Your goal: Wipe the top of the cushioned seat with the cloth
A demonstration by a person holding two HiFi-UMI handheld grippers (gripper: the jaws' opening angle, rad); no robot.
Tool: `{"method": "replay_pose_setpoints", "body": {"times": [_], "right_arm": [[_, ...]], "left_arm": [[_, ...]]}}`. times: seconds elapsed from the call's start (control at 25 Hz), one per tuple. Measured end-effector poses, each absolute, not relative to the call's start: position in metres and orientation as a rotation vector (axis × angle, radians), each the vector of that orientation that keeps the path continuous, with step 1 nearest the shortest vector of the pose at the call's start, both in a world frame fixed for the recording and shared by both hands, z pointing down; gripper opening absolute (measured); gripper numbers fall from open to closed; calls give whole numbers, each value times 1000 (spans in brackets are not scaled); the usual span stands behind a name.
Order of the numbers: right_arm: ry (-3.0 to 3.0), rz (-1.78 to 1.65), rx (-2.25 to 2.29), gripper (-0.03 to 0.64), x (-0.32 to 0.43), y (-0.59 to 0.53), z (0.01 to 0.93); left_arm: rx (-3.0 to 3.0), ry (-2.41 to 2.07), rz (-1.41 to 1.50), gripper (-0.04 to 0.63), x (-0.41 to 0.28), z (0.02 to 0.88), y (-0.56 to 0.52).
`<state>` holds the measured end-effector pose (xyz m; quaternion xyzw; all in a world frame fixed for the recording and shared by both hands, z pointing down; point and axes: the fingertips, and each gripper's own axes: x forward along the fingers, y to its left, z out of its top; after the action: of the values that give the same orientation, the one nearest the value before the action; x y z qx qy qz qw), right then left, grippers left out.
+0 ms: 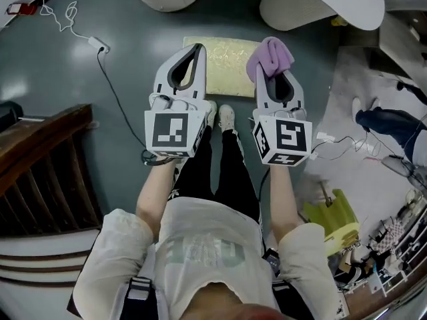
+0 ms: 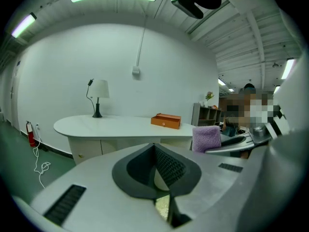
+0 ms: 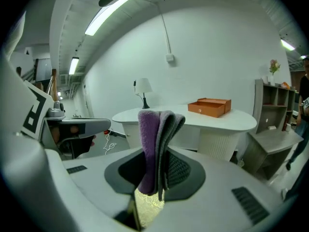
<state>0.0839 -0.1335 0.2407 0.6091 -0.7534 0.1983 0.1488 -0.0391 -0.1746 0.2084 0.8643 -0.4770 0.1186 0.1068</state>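
The cushioned seat (image 1: pixel 230 67) is a pale yellow patterned pad lying on the grey-green floor just ahead of the person's feet. A folded purple cloth (image 1: pixel 269 59) stands up between the jaws of my right gripper (image 1: pixel 268 73), which is shut on it above the seat's right edge. In the right gripper view the cloth (image 3: pixel 155 144) hangs pinched in the right gripper (image 3: pixel 157 158), with the seat (image 3: pixel 147 204) showing below. My left gripper (image 1: pixel 199 47) is over the seat's left edge, jaws together and holding nothing. In its own view the left gripper (image 2: pixel 155 149) points level toward the room.
White curved tables (image 1: pixel 320 2) stand beyond the seat; one carries a lamp (image 2: pixel 99 93) and an orange box (image 2: pixel 165 121). A cable with a plug block (image 1: pixel 100 44) lies on the floor at left. A wooden railing (image 1: pixel 40 172) is at lower left, a yellow-green stool (image 1: pixel 333 219) at right.
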Motion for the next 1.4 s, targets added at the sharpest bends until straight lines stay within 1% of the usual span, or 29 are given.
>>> {"method": "replay_pose_setpoints", "body": {"times": [0.2, 0.36, 0.56, 0.76, 1.04, 1.2, 1.4], "right_arm": [[-2170, 620, 1742, 95, 95, -138, 330], [-2152, 661, 1709, 95, 93, -134, 394], [-2140, 729, 1623, 95, 79, -121, 447], [-2120, 755, 1538, 95, 74, -109, 476], [-2119, 800, 1514, 95, 65, -121, 491], [-2165, 940, 1426, 95, 41, -141, 507], [-2182, 1167, 1251, 95, -13, -174, 541]], "left_arm": [[2548, -1321, 382, 6, -24, 308, -168], [2512, -1317, 442, 6, -24, 382, -160], [2491, -1340, 491, 6, -32, 436, -157], [2483, -1361, 477, 6, -33, 452, -157], [2483, -1376, 473, 5, -45, 456, -160], [2462, -1401, 474, 6, -59, 459, -159], [2405, -1451, 486, 6, -84, 469, -161]]}}
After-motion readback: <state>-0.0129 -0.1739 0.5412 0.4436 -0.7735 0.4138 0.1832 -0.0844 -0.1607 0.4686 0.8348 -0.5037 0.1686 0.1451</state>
